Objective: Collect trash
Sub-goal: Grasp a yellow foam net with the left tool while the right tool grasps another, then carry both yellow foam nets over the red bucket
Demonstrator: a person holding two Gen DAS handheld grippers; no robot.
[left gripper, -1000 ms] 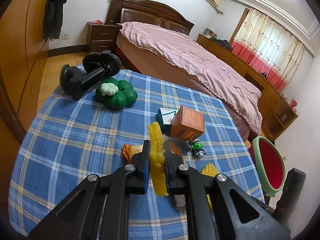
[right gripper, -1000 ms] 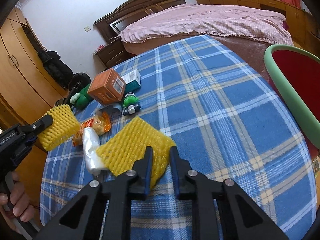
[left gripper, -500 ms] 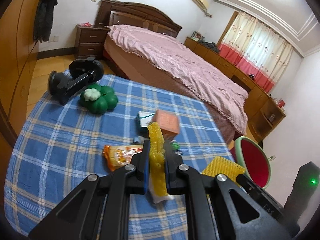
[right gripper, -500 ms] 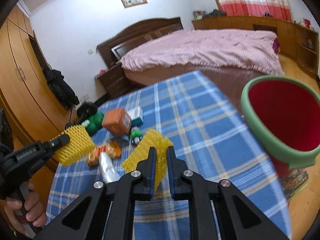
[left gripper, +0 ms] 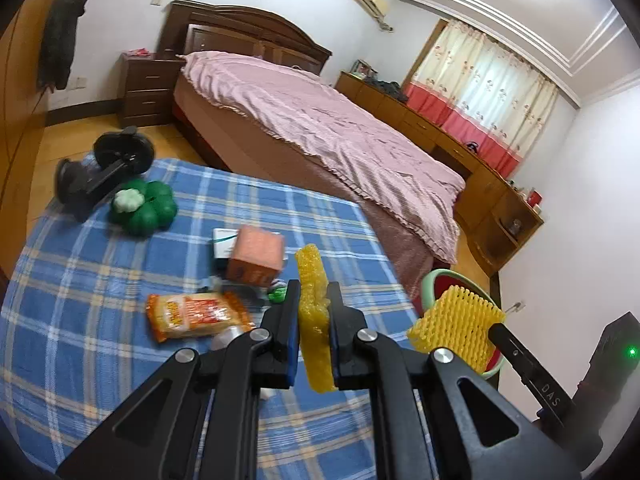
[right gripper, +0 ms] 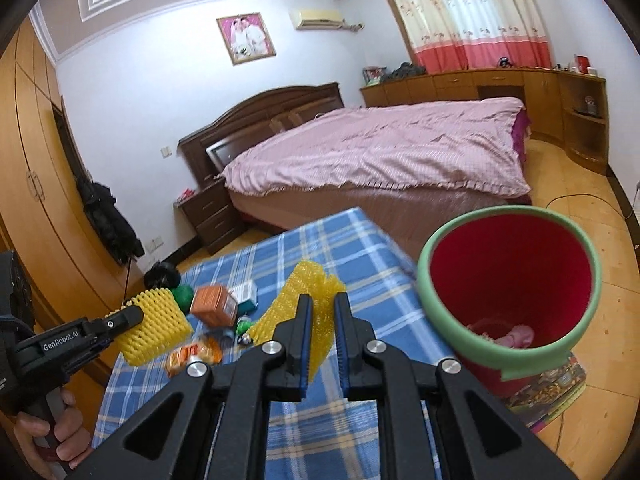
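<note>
Two yellow foam nets are held above the checked worktop [left gripper: 100,320]: one is clamped in the left hand-held gripper [left gripper: 313,312], raised at the worktop's near edge, and the other foam net [right gripper: 308,304] is pinched by the right hand-held gripper [right gripper: 322,320], tilted toward the red bin [right gripper: 508,280] to the right. The light mesh could be dropped short onto the floor if released before the rim is cleared. A snack wrapper [left gripper: 192,316] is left lying on the cloth; something pale, possibly trash, is seen inside the bin.
</note>
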